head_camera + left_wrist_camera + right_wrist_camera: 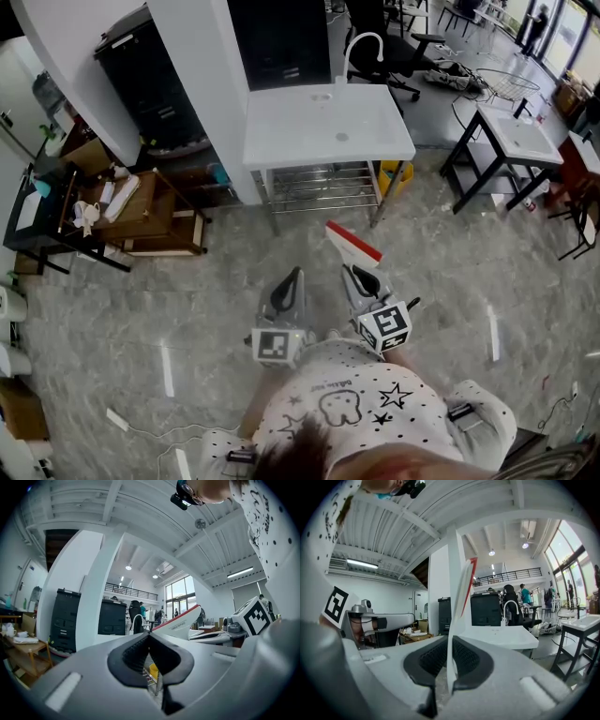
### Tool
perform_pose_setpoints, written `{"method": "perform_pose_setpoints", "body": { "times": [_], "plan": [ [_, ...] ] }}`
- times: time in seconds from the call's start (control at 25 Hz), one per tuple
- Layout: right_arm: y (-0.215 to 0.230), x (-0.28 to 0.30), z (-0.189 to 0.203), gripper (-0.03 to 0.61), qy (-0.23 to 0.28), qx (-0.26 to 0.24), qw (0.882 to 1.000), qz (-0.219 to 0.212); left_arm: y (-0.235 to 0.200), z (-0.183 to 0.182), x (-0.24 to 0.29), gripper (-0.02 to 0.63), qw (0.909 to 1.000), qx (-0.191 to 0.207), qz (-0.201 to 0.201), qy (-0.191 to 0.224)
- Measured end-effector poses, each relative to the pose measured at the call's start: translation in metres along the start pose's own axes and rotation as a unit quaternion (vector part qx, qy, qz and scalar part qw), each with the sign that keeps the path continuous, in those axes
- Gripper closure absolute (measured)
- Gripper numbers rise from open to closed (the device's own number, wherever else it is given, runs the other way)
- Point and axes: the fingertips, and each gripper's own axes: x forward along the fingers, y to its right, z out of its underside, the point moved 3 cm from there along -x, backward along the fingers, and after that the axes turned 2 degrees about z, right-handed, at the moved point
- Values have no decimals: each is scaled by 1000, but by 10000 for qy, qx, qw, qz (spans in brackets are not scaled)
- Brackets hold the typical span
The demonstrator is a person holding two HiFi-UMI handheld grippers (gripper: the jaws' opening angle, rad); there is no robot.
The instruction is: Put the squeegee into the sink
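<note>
The white squeegee (351, 246) with a red blade edge sticks forward out of my right gripper (361, 277), which is shut on its thin handle. In the right gripper view the squeegee (459, 602) stands on edge between the black pads. The white sink (323, 124) with a curved tap (361, 44) stands ahead on a metal frame, a good step beyond the squeegee's tip. My left gripper (289, 289) is beside the right one, shut with nothing in it. In the left gripper view the squeegee (180, 625) shows off to the right.
A second sink (517, 134) on a black frame stands at the right. A wooden cart (141, 211) with clutter is at the left, and a white pillar (202, 84) and a black cabinet (155, 89) rise beside the near sink. Grey marble floor lies between me and the sink.
</note>
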Motion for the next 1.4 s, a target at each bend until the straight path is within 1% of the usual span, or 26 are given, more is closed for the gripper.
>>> {"method": "perform_pose_setpoints", "body": {
  "times": [0.2, 0.36, 0.44, 0.56, 0.68, 0.8, 0.96, 1.08, 1.2, 1.4],
  "plan": [
    [0, -4, 1, 560, 8, 61, 10000, -54, 3, 2, 0, 626, 10000, -10, -3, -40],
    [18, 2, -6, 559, 247, -36, 9997, 1, 2, 3, 10, 626, 9999, 28, -82, -93],
    [28, 6, -13, 558, 324, -107, 9994, 101, 0, 1, 17, 626, 9999, 63, -125, -41],
    [43, 9, -22, 558, 392, -157, 9989, 200, 0, 1, 31, 624, 9995, 92, -203, 201],
    [47, 8, -22, 558, 356, -119, 9992, 151, 5, 1, 37, 626, 9994, 113, -259, 184],
    [42, 8, -21, 558, 299, -68, 9995, 35, 7, 1, 38, 624, 9995, 79, -270, 147],
    [28, 15, -17, 558, 231, -19, 9997, -56, -5, 1, 34, 624, 9993, -6, -314, 183],
    [18, 22, -16, 559, 202, 24, 9998, -21, -15, 0, 30, 626, 9994, -125, -252, 203],
    [12, 32, -17, 558, 208, 187, 9996, 74, -26, -3, 30, 624, 9995, -250, -109, 141],
    [-6, 56, -21, 558, 172, 235, 9995, 133, -52, -6, 31, 623, 9998, -116, 60, 167]
  ]
}}
